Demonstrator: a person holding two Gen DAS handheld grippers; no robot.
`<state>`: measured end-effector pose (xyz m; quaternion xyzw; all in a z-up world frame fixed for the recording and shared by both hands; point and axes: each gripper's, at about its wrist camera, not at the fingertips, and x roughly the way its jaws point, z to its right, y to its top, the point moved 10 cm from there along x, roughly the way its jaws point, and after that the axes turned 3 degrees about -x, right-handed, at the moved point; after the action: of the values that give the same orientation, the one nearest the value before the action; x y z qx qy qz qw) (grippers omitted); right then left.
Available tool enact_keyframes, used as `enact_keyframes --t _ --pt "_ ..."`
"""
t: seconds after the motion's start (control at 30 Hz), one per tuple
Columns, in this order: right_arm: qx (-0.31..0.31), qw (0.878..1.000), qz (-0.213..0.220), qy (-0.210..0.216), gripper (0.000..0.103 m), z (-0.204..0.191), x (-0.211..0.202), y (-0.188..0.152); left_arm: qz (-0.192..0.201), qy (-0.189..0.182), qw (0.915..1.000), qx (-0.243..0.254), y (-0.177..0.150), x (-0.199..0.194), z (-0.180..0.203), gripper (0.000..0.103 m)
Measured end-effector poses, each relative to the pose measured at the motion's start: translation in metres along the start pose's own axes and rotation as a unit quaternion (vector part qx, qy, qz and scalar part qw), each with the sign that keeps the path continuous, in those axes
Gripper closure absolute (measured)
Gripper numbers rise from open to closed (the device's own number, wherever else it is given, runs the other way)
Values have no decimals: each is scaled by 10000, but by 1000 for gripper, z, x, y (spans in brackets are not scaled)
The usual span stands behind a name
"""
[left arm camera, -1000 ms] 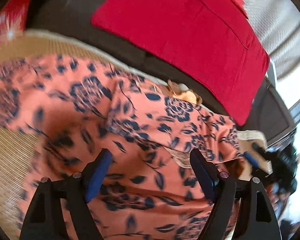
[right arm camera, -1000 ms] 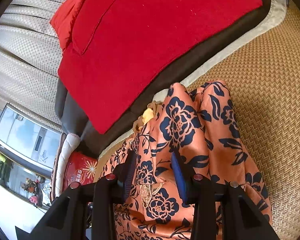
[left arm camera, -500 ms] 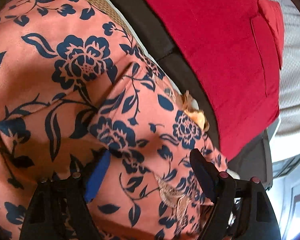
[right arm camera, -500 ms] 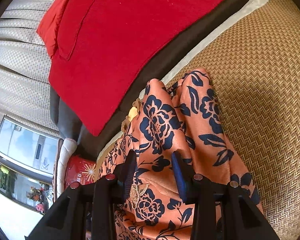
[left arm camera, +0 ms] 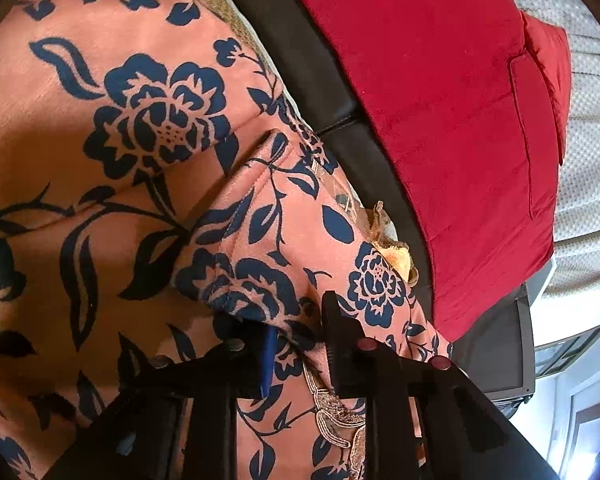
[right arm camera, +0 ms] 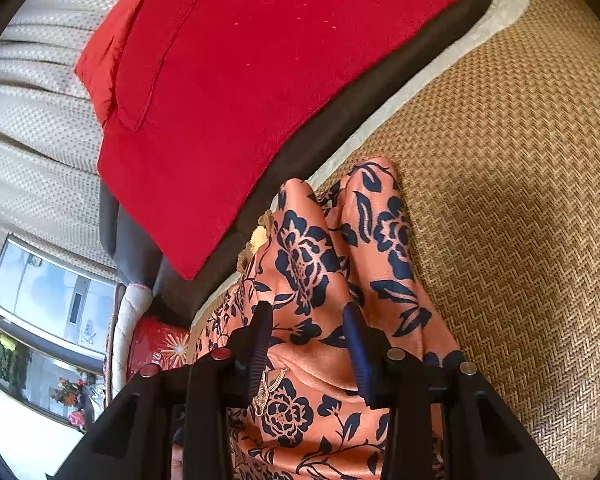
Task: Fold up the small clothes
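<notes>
Garment (left arm camera: 112,168): orange-pink cloth with navy floral print and gold embroidered trim, lying spread on the woven mat (right arm camera: 520,184), with one end bunched up against the mat's pale border next to the dark sofa base (left arm camera: 312,68).

Left gripper (left arm camera: 300,340): its fingers have just been closing and now stand narrow, pinched on a folded edge of the garment, with cloth bunched between them. The fold's hemmed corner runs up and away from the fingertips, toward the sofa side. Most of the loose cloth lies to the left of this grip in the left wrist view.

Right gripper (right arm camera: 308,332): fingers partly open, with a raised ridge of the same garment between them. Pads look to be pressing the sides of the ridge, so I read it as a hold. The ridge's long axis runs straight ahead from the fingers, toward the sofa edge.

Both hands are on the same end of the piece, close together, near the embroidered trim (left arm camera: 332,412). My guess is that the next move is a lift and carry-over across the spread cloth.

Surroundings: red cushion (right arm camera: 284,92) on the sofa just beyond the garment, and a beige curtain (right arm camera: 36,120) behind it. The mat on the right side is bare. Nothing blocks a fold back toward the person; the cushion edge is the only thing near the far end.
</notes>
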<state>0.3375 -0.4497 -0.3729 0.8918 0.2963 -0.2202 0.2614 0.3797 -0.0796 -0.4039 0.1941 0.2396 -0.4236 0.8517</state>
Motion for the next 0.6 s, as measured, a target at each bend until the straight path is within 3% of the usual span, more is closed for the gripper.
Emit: enact_keyframes --t 0.13,0.17,0.2,0.4,0.6 --pt "23 10000 -10 30 63 -2 0 -2 63 -99 9999 9 2 -2 1 85" --pt "-14 10000 -1 14 63 -3 -1 -2 134 -130 9998 70 3 -7 2 96" --pt "-26 10000 20 -8 63 -2 -2 -2 216 -160 9995 167 5 -11 6 97" --pt "246 9992 321 40 63 4 -12 8 545 22 9961 696 8 -43 26 98" --pt "16 9992 395 93 62 -16 -9 9 869 421 9900 1031 26 -85 18 98"
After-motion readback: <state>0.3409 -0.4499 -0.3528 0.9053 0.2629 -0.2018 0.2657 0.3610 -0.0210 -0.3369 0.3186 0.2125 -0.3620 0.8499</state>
